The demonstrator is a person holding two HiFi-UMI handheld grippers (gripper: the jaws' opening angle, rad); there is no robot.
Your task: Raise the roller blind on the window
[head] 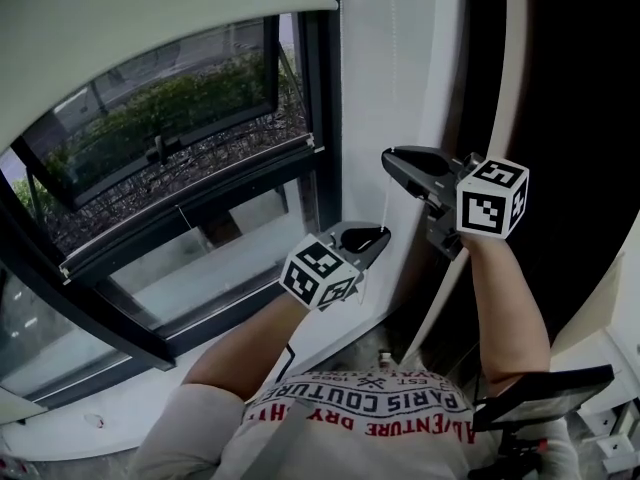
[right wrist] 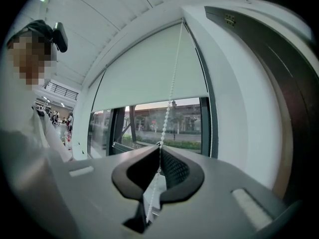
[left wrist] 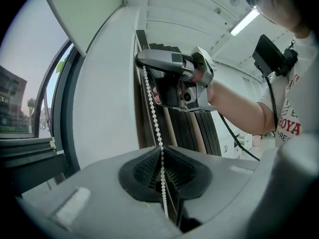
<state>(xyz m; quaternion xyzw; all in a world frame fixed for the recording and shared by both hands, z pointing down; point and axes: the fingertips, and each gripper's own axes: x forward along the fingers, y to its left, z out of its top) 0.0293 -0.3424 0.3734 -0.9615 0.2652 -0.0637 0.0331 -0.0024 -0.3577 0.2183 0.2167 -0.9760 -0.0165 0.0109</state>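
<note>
The pale roller blind (head: 150, 8) covers the top of the window; in the right gripper view the blind (right wrist: 149, 78) hangs about halfway down the glass. A white bead chain (head: 385, 203) runs down the white wall strip beside the frame. My right gripper (head: 388, 156) is shut on the chain, which rises from its jaw tips (right wrist: 159, 144) to the top of the blind. Below it, my left gripper (head: 378, 236) is shut on the same chain (left wrist: 153, 113), which runs between its closed jaws (left wrist: 160, 148). The left gripper view shows the right gripper (left wrist: 142, 59) above, clamped on the beads.
The dark window frame (head: 325, 98) stands left of the chain, with a tilted sash (head: 160, 138) and a white sill (head: 90, 418) below. Dark vertical panels (head: 580, 88) stand to the right. A second length of chain (right wrist: 215, 128) hangs by the frame.
</note>
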